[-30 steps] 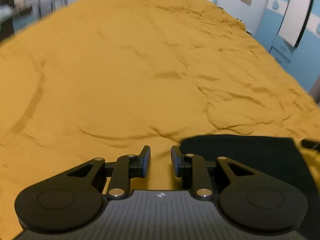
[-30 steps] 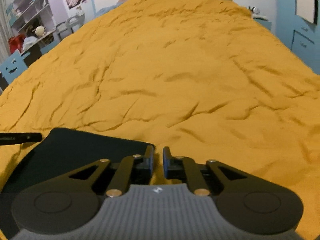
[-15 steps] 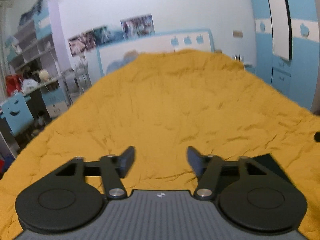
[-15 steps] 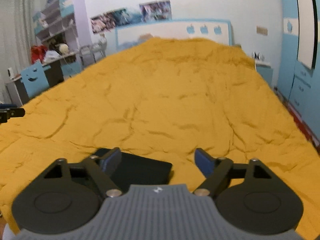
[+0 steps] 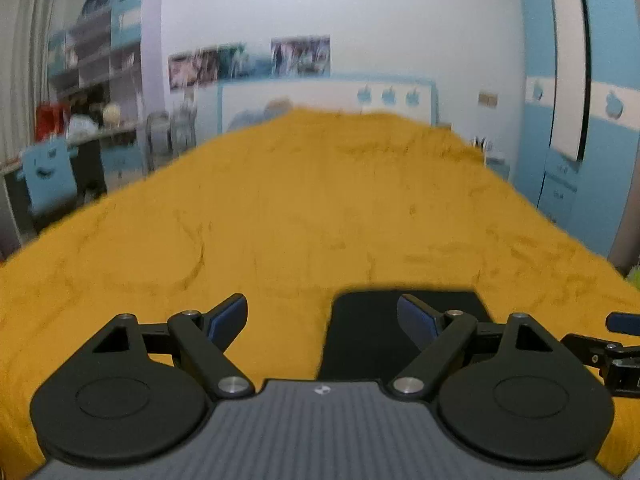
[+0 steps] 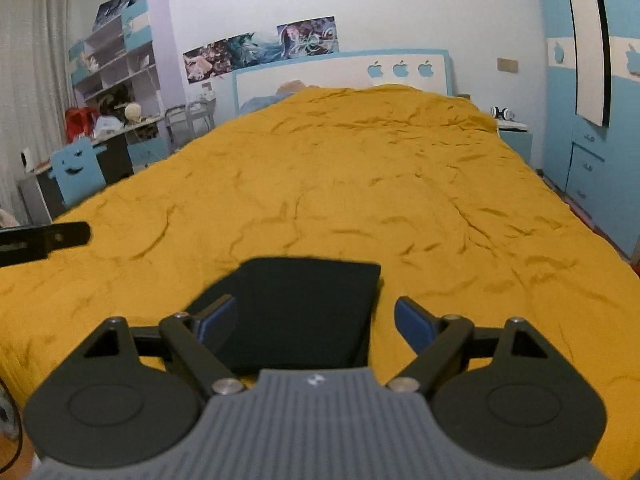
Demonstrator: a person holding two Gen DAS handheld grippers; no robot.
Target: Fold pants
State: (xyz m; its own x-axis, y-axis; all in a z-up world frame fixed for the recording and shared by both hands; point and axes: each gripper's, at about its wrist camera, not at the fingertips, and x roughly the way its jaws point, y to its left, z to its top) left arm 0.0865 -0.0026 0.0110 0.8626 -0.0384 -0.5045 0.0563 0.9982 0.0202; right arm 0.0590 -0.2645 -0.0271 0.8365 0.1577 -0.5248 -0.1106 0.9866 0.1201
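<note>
- A curtain [image 6: 28, 92] hangs at the far left of the bedroom, beside a tall shelf unit [image 6: 120, 52] in white and pale blue with cluttered cubbies.
- Below the shelves, a table [image 6: 120, 130] carries a red bag [image 6: 80, 120] and a pale round object; a blue chair [image 6: 78, 172] with a smiling face cut into its back stands in front of it.
- Posters [image 6: 264, 50] run along the white wall above a white headboard [image 6: 344, 76] with three blue apple shapes.
- The bed [image 6: 360, 184], covered by a wrinkled mustard-yellow spread, fills the middle of both wrist views.
- The left gripper [image 5: 322, 316] hovers above the near end of the bed, its jaws opening to their widest; nothing lies between the blue pads, which touch no cloth. Its view is blurred.
- The pants [image 6: 304, 312], black and folded into a flat compact rectangle, lie on the spread near the foot of the bed. In the left wrist view they sit below and behind the left gripper's right-hand finger; in the right wrist view they sit below the right gripper's left-hand finger and the gap.
- The right gripper [image 6: 316, 320] is spread wide and empty above the pants, clear of the fabric; part of it shows at the right edge of the left wrist view.
- At the far right, a small nightstand [image 6: 514, 138] holds headphones, and a blue wardrobe [image 6: 588, 120] with a white band and apple shapes lines the wall.
</note>
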